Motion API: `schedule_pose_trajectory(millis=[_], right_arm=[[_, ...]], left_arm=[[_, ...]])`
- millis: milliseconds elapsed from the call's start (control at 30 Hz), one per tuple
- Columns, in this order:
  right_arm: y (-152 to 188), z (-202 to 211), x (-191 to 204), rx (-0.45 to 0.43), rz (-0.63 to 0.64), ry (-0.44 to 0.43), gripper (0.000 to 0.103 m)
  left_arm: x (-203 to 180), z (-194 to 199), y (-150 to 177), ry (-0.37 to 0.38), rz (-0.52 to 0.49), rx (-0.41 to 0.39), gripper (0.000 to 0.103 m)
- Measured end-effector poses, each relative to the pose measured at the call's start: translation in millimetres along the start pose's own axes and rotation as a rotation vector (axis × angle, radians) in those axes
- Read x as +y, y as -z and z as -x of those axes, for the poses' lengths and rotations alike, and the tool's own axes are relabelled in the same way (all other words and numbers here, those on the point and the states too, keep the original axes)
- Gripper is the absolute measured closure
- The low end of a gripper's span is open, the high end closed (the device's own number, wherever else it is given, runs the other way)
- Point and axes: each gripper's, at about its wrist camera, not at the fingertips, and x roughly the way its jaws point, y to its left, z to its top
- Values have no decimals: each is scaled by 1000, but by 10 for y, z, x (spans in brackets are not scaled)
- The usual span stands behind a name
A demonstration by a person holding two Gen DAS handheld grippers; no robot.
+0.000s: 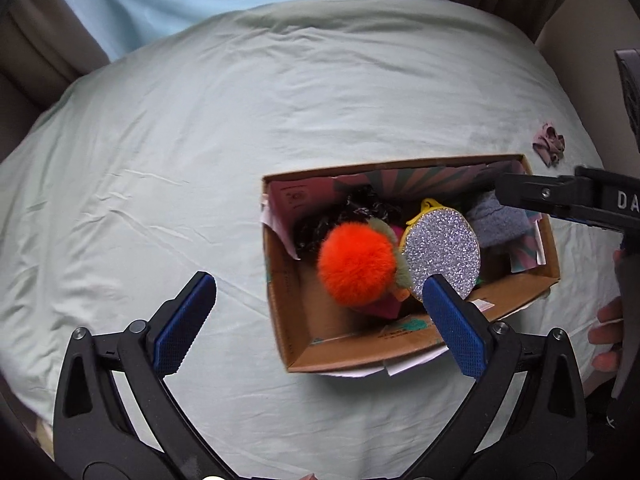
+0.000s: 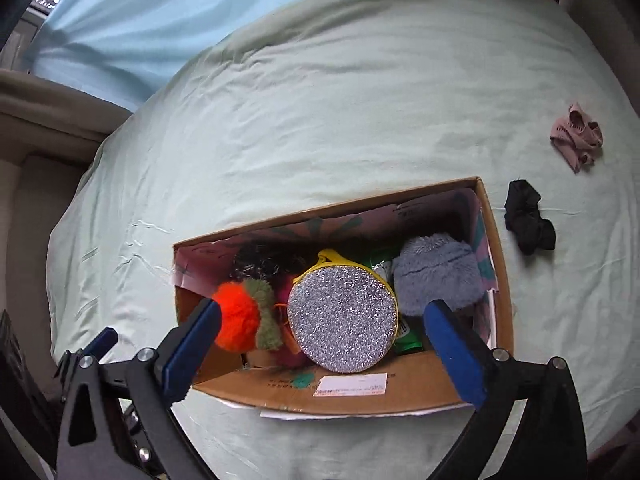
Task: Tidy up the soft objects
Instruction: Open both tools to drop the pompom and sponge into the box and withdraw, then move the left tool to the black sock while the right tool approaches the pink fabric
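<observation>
An open cardboard box (image 1: 304, 344) (image 2: 420, 392) sits on a pale green bed sheet (image 1: 200, 140). Inside lie an orange pom-pom (image 1: 356, 264) (image 2: 236, 320), a round silver glitter pouch (image 1: 444, 250) (image 2: 342, 318), a grey-blue fuzzy item (image 1: 496, 222) (image 2: 438, 276) and a black tangled thing (image 1: 352, 210). A pink cloth (image 1: 549, 144) (image 2: 576, 136) and a black scrunchie (image 2: 528, 220) lie on the sheet right of the box. My left gripper (image 1: 320, 292) is open and empty above the box's near left corner. My right gripper (image 2: 324, 320) is open and empty over the box; it also shows in the left wrist view (image 1: 560, 196).
A light blue curtain (image 1: 200, 4) hangs beyond the bed's far edge. Beige upholstery (image 2: 52, 112) borders the bed at the left. A white label (image 2: 352, 384) is stuck on the box's near wall.
</observation>
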Motion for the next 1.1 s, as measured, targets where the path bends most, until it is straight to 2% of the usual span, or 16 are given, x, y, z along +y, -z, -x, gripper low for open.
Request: schedule_pose_trajectory(millis=[333,533,667,867,1100], right_arm=[[343,662,298,-119,110,-8,2],[583,1170,454,-227,182,29,2],[730,1548,502,-323,233,99,2],[882,2105,451,-455,247,184,2],[1011,2645,161,-574,206,219,2]], left_arm=[[75,753,236,40,19,-114,0],[60,1149,381,52,30,-183,0],[70,1403,438,50,63,-222,0],[38,1755,434,51,99,-282,0],[-135,2079,413,42,90,-355,0]])
